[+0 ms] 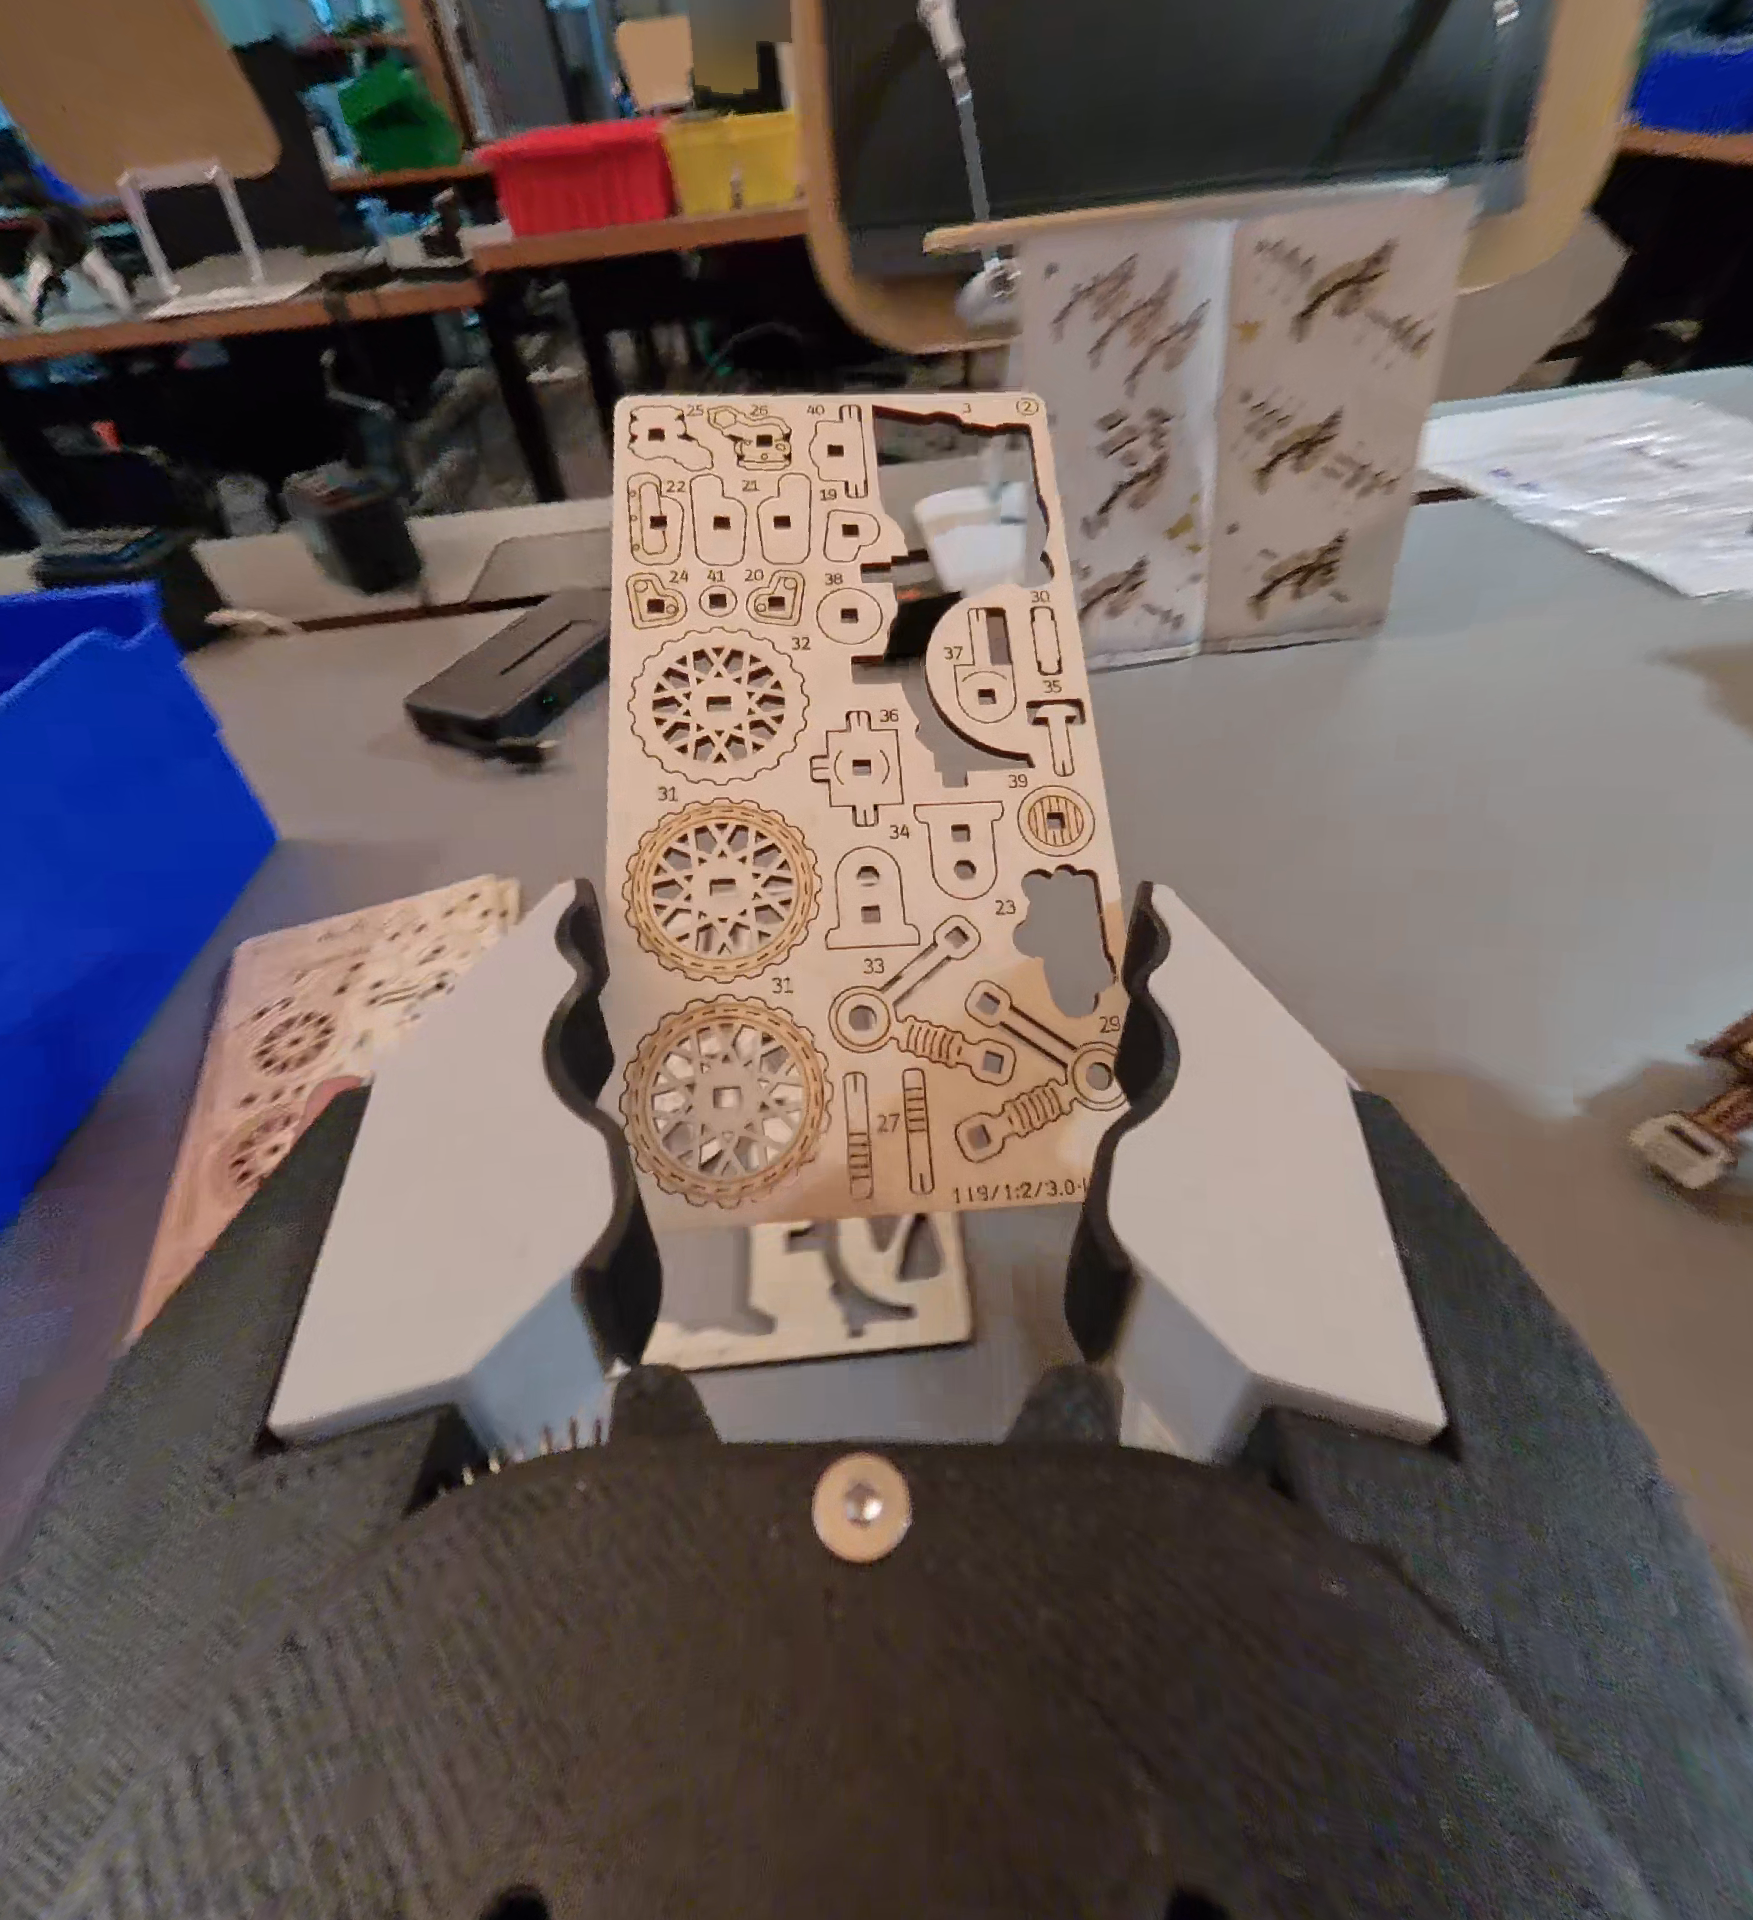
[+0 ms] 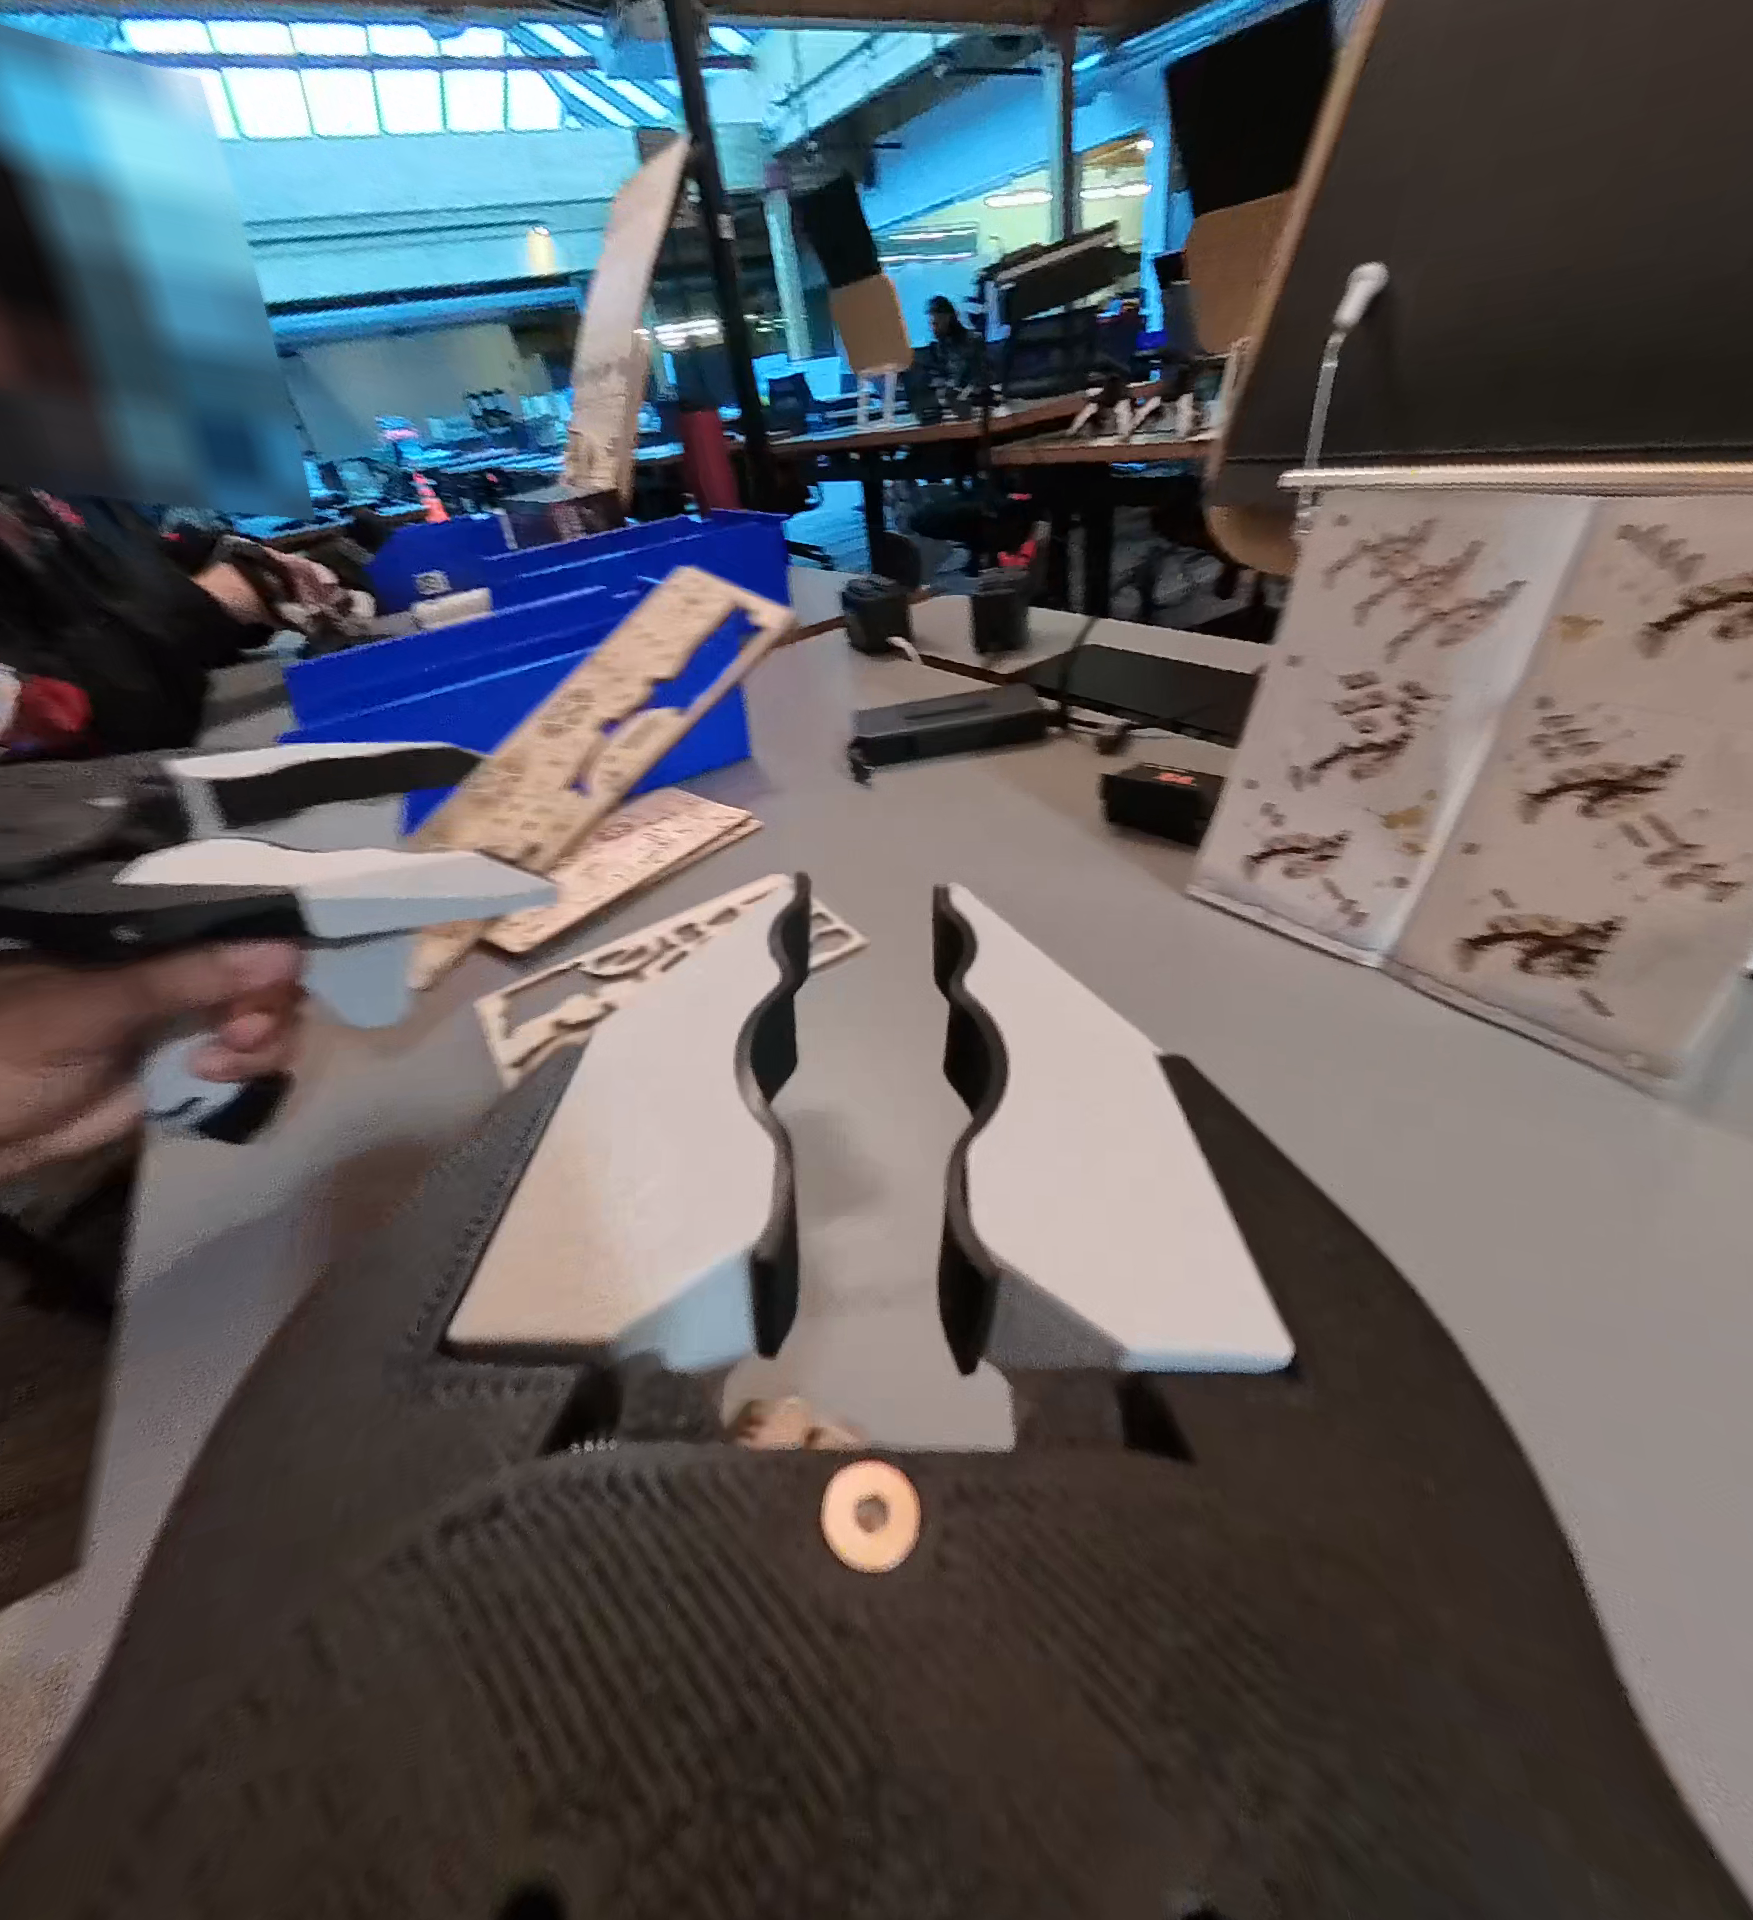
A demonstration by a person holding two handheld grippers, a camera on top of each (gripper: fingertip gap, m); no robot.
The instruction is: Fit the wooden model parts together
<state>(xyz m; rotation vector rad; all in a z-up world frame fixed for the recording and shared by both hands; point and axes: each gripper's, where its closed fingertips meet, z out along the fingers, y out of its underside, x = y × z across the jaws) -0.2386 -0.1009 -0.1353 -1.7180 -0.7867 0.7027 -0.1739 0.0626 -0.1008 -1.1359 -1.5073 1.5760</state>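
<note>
My left gripper (image 1: 856, 914) is shut on a laser-cut wooden parts sheet (image 1: 747, 582) and holds it upright above the table by its two long edges. The sheet bears wheels, links and small parts, with some cut-outs empty. In the right wrist view the left gripper (image 2: 513, 831) shows at the left, holding the same sheet (image 2: 623, 707) tilted. My right gripper (image 2: 872, 899) is empty, its jaws a narrow gap apart, low over the grey table (image 2: 1371, 1195). A partly built wooden model (image 1: 1745, 1081) lies at the right.
More wooden sheets lie flat on the table (image 1: 332, 1039), and a spent one (image 2: 581, 987) lies just ahead of my right gripper. A blue bin (image 1: 51, 883) stands at the left. An instruction sheet stand (image 2: 1526, 748) and black devices (image 2: 945, 717) stand behind. A person's hand (image 2: 72, 1060) is at the left.
</note>
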